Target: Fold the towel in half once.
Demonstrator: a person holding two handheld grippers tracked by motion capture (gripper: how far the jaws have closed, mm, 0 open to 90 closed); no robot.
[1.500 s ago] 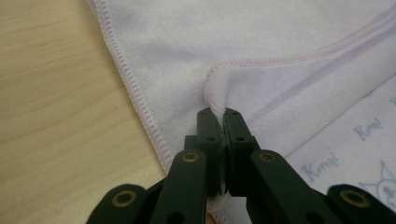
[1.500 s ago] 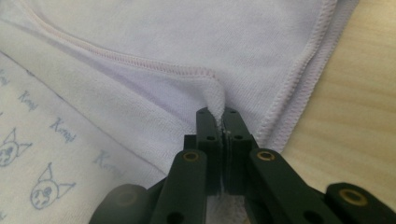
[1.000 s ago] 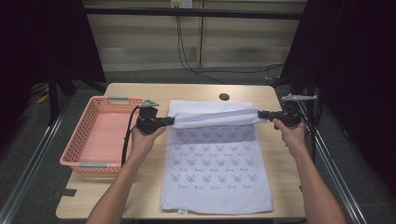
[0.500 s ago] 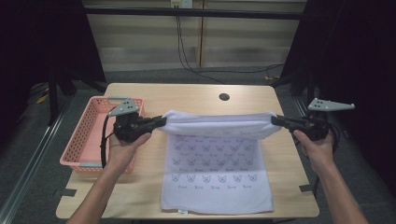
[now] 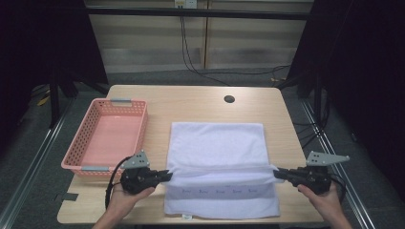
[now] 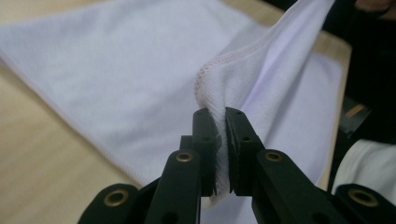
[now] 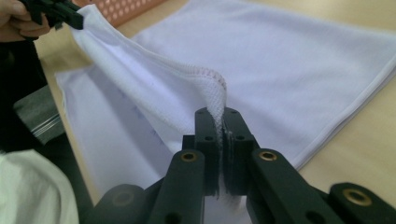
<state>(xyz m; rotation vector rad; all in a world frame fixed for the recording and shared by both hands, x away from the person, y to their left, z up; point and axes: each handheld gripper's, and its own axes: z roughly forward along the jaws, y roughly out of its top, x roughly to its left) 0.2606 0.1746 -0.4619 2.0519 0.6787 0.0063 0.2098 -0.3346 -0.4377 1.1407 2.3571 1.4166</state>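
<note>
A dark room with cables along the far wall is being looked into, and a wooden table (image 5: pixel 200 102) is standing in its middle. A white towel (image 5: pixel 217 148) is being folded on it: the far part is lying flat near the table's centre, while the doubled edge is being stretched across the near part, above a row of small printed marks. A pink basket (image 5: pixel 107 136) is being kept at the table's left side, just beside the towel and apart from it. The left gripper (image 5: pixel 162 175) is clamped on the towel's left corner, cloth being pinched between its jaws, which have just been opening slightly. The right gripper (image 5: pixel 279 173) is likewise clenched on the right corner.
</note>
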